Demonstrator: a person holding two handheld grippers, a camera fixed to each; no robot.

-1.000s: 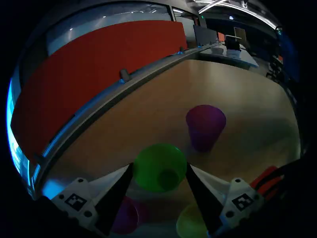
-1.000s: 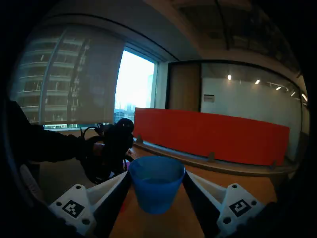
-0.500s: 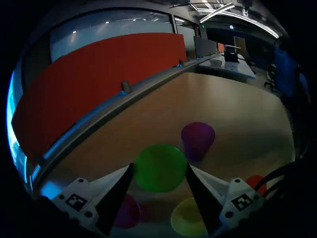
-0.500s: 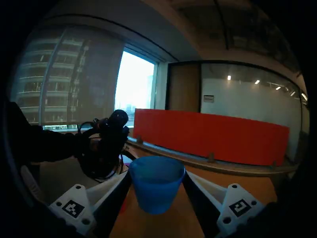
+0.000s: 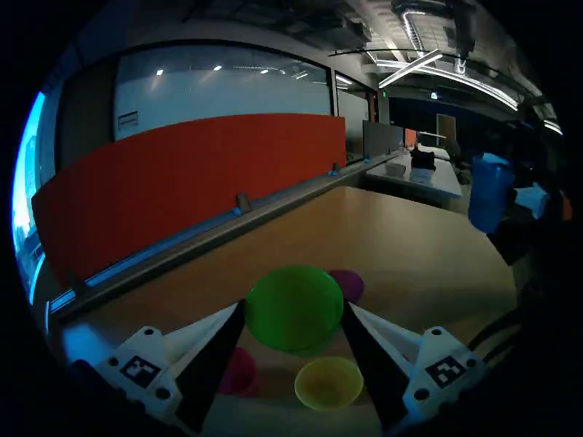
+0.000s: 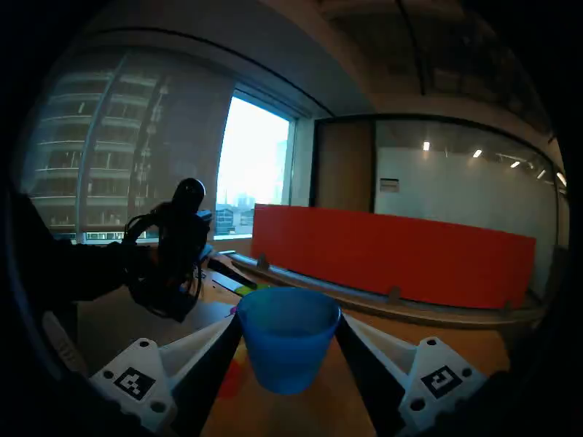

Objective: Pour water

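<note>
In the left gripper view, a red partition (image 5: pixel 182 189) runs along the far edge of the wooden table (image 5: pixel 408 247). The left gripper (image 5: pixel 291 307) is held well above the tabletop, angled down and forward. Its two fingers are partly closed, one on each side of a green cup (image 5: pixel 294 313), and both press against it. The cup shows end-on to the camera as a round green disc. Whether that is its mouth or its base cannot be told.

On the table below it, from left to right, are a pink cup (image 5: pixel 237 371) under the left finger, a yellow cup (image 5: pixel 328 382) with its mouth up, and a purple cup (image 5: pixel 350 282) half hidden behind the green one. At the far right a blue cup (image 5: pixel 488 193) is held in the air, roughly upright, well apart from the green cup.

In the right gripper view, a dark-sleeved arm (image 6: pixel 73 262) reaches in from the left. Its hand (image 6: pixel 149 269) is raised to about window-sill height and wrapped around the body of the other gripper. In the centre the right gripper (image 6: pixel 288 320) is held level. Its fingers are part-way closed on the upright blue cup and touch both of its sides, and the cup's open mouth is at the top. The cup is above the table, with the red partition behind it to the right.
</note>
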